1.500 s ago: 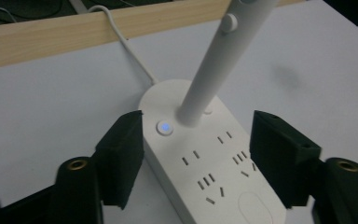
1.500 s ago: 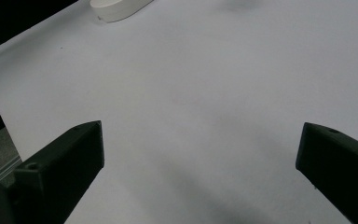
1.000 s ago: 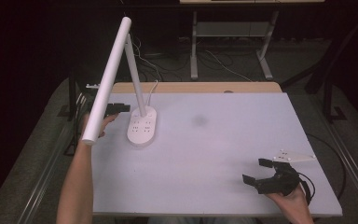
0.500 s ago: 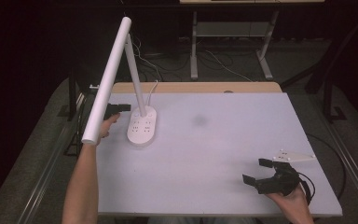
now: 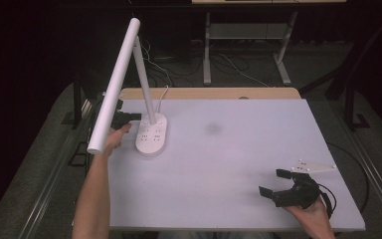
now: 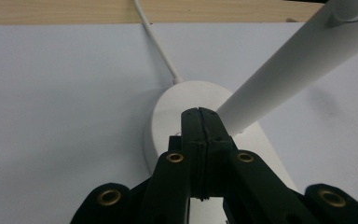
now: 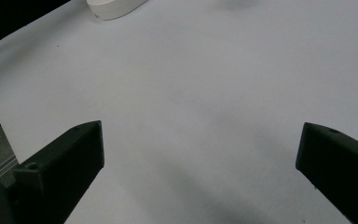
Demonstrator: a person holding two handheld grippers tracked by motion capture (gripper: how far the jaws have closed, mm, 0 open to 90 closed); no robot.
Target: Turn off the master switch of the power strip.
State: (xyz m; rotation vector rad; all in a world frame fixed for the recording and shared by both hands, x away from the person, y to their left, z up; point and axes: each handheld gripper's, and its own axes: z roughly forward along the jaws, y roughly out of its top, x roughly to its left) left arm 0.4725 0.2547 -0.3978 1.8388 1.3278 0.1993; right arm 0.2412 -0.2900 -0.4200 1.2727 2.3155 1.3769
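A white desk lamp stands at the table's left, with an oval base [image 5: 151,137], a slanted post [image 5: 144,82] and a long tube head [image 5: 113,87]. My left gripper [image 5: 129,117] reaches in from the left. Its jaws have just been closing and now press flat together with nothing between them. In the left gripper view the left gripper [image 6: 199,113] has its tips over the base [image 6: 168,112], right beside the foot of the post [image 6: 298,60]. My right gripper [image 5: 273,182] rests near the front right corner. In the right gripper view the right gripper [image 7: 200,140] is open over bare table.
The white table [image 5: 229,164] has a wooden strip [image 5: 209,93] along its far edge. The lamp's white cable [image 6: 156,46] runs from the base over that edge. The lamp head overhangs the table's left side above my left forearm [image 5: 93,199]. Dark floor and metal desk legs [image 5: 208,55] lie behind.
The left forearm has swung a little to the right while its gripper stays at the lamp base. The right hand has not moved.
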